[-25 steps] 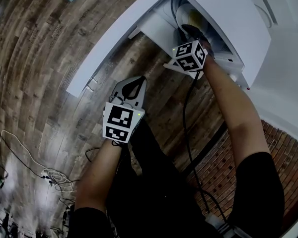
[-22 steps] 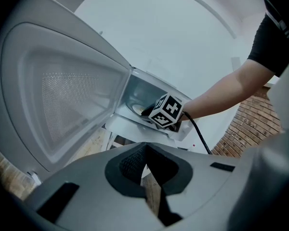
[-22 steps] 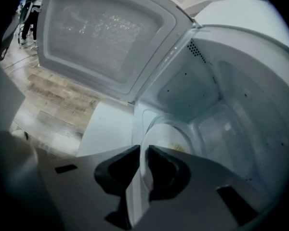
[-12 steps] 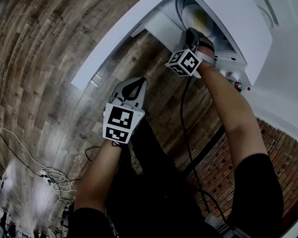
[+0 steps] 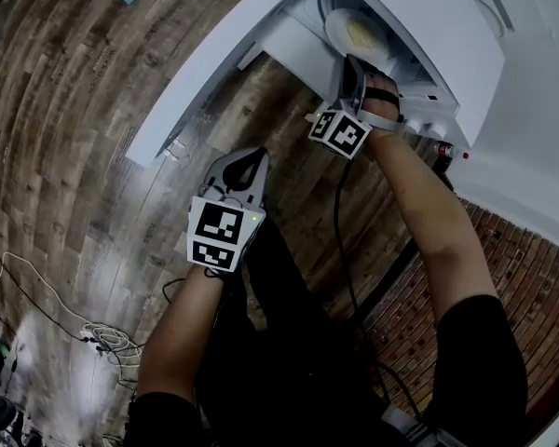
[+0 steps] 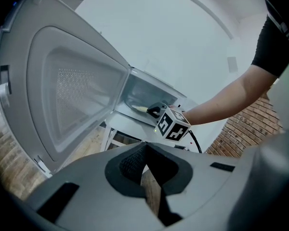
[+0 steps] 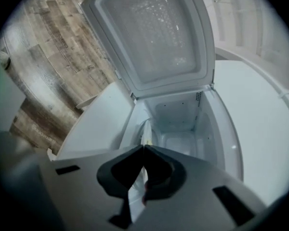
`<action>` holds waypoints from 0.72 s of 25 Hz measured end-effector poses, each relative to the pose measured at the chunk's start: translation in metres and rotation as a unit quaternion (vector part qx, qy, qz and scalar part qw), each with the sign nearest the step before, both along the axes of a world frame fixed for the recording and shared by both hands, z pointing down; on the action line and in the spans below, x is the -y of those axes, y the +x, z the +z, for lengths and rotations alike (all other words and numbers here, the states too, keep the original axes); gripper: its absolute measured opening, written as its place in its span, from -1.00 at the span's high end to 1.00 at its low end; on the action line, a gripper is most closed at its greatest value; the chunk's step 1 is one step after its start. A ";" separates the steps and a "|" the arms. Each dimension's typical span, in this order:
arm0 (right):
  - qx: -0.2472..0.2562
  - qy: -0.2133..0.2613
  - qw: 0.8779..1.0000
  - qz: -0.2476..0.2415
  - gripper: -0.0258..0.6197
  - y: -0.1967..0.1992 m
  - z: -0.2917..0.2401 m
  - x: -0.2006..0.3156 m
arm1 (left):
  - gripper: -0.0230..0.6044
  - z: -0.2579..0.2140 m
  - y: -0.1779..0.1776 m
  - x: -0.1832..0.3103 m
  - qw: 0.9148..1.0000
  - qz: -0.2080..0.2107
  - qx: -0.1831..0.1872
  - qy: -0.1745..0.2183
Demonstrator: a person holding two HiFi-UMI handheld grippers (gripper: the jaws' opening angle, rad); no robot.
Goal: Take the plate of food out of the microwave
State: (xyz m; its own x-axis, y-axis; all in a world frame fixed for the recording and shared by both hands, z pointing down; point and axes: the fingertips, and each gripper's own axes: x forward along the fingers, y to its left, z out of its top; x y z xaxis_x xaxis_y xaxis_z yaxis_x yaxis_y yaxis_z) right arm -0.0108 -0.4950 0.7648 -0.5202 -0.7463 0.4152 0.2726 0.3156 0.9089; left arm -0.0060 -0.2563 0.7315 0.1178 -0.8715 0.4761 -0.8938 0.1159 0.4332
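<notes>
Two hand-held grippers — right [image 7: 143,147] just clenched on round white plate [image 5: 339,26], left [image 6: 145,146] clenched empty.

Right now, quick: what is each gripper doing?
Left gripper: closed, holding nothing.
Right gripper: has just closed on the rim of the plate.

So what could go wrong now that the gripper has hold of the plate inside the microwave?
The right gripper pinches only the thin rim of the plate, so it could tilt or slip and the food could slide off. The left gripper hangs shut and empty, away from the microwave, so nothing backs up that grip. The plate might also knock the opening's edge coming out.
</notes>
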 end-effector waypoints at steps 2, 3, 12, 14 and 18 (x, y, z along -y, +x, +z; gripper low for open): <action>0.007 -0.001 1.000 -0.003 0.86 0.005 -0.004 -0.007 | 0.94 -0.002 0.000 0.000 1.000 0.004 0.002 0.003; 0.010 -0.002 1.000 -0.005 0.86 0.007 -0.007 -0.011 | 0.94 -0.004 0.001 0.000 1.000 0.006 0.003 0.004; 0.049 -0.025 0.998 -0.041 0.86 0.020 -0.065 -0.066 | 0.94 -0.052 0.001 0.005 0.999 0.015 0.019 0.027; 0.061 -0.029 0.996 -0.050 0.86 0.020 -0.089 -0.082 | 0.94 -0.073 -0.002 0.005 0.999 0.015 0.027 0.037; 0.089 -0.037 0.994 -0.059 0.86 0.021 -0.149 -0.110 | 0.94 -0.122 -0.009 0.004 0.997 0.016 0.049 0.050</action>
State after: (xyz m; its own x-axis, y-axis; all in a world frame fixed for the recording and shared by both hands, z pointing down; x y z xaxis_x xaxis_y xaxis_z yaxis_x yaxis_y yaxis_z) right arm 0.0101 -0.3848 0.6161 -0.6728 -0.6462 0.3602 0.1483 0.3591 0.9214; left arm -0.0147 -0.2604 0.6097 0.1033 -0.9116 0.3979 -0.9349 0.0475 0.3517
